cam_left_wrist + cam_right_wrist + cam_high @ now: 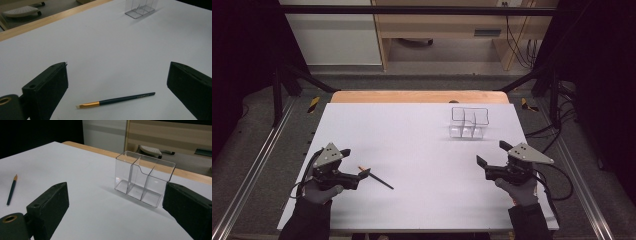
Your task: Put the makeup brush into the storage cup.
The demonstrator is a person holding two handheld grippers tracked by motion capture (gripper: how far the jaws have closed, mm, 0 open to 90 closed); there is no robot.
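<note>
A thin dark brush (377, 178) with a gold ferrule and a pale tip lies flat on the white table (422, 190), front left. My left gripper (356, 164) hovers just over its ferrule end, open, nothing between its jaws. In the left gripper view the brush (117, 100) lies crosswise below the wide-apart jaws of the left gripper (117, 72). A clear three-compartment organizer (469, 123) stands empty at the back right. My right gripper (492, 153) is open at the front right, facing the organizer (143, 178) from a short distance; the brush (11, 190) shows far to its left.
A wooden table edge (419, 96) runs along the back of the white surface. Metal rails (257, 165) flank both sides, with cables (562, 180) on the right. Wooden furniture (447, 30) stands on the floor beyond the table.
</note>
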